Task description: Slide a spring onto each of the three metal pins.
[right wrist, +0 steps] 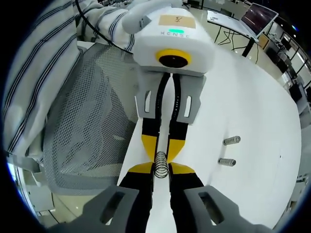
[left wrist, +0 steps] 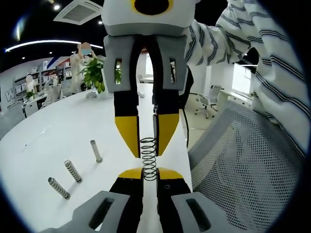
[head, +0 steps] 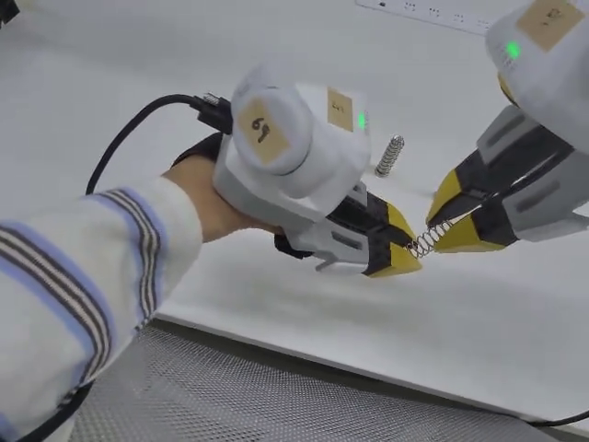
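Spring (left wrist: 148, 158): likely light, flexible | your left gripper (left wrist: 149, 174) and right gripper (left wrist: 148, 146) each clamp one end | grip ends lightly.

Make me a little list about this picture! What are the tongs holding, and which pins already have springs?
left tongs: shut on one end of the small silver wire spring
right tongs: shut on the other end of the same spring
pins done: middle spring-covered metal pin and end spring-covered metal pin
pin left: bare silver metal pin, at the other end of the row
surface: white tabletop
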Demonstrator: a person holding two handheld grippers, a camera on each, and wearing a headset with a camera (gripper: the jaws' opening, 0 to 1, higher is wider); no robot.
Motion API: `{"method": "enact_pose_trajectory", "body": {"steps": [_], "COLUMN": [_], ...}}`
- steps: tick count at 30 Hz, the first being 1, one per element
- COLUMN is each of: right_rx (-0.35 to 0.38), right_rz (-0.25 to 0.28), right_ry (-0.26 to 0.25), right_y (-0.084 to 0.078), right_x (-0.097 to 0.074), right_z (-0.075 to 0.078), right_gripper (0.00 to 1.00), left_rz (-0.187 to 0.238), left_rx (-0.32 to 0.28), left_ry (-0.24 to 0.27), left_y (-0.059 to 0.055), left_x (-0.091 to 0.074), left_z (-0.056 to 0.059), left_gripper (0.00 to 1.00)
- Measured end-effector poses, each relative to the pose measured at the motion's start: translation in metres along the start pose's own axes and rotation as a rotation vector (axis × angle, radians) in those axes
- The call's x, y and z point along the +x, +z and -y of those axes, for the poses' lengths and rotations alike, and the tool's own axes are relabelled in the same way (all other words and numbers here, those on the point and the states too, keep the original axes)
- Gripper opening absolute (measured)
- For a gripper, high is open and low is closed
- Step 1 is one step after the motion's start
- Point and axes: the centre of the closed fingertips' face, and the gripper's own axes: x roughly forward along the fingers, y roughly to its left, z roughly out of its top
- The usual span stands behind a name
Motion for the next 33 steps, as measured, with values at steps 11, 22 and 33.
{"method": "enact_pose_trajectory", "body": {"steps": [11,22,33], "right_rx": [0.007,0.020,0.040], "right_rz": [0.022,0.025,0.022], "right_ry": [0.007,0.020,-0.001], "right_y": [0.0047,0.0066,0.0055], "right_x": [-0.0001,0.0014,0.0031], "right_z": [0.0018,0.0015,0.0061], "right_gripper": [0.09,0.08,0.08], "left_rz": [0.014,0.017,0.009], "left_rx": [0.013,0.009,0.013], "left_ry": [0.008,0.005,0.025], "left_y": [0.0055,0.0071,0.0049], "left_x": [-0.0058,-0.0064,-0.0057], "left_z": [-0.0009,0.0010,-0.0020], "left_gripper": [0.02,0.02,0.03]}}
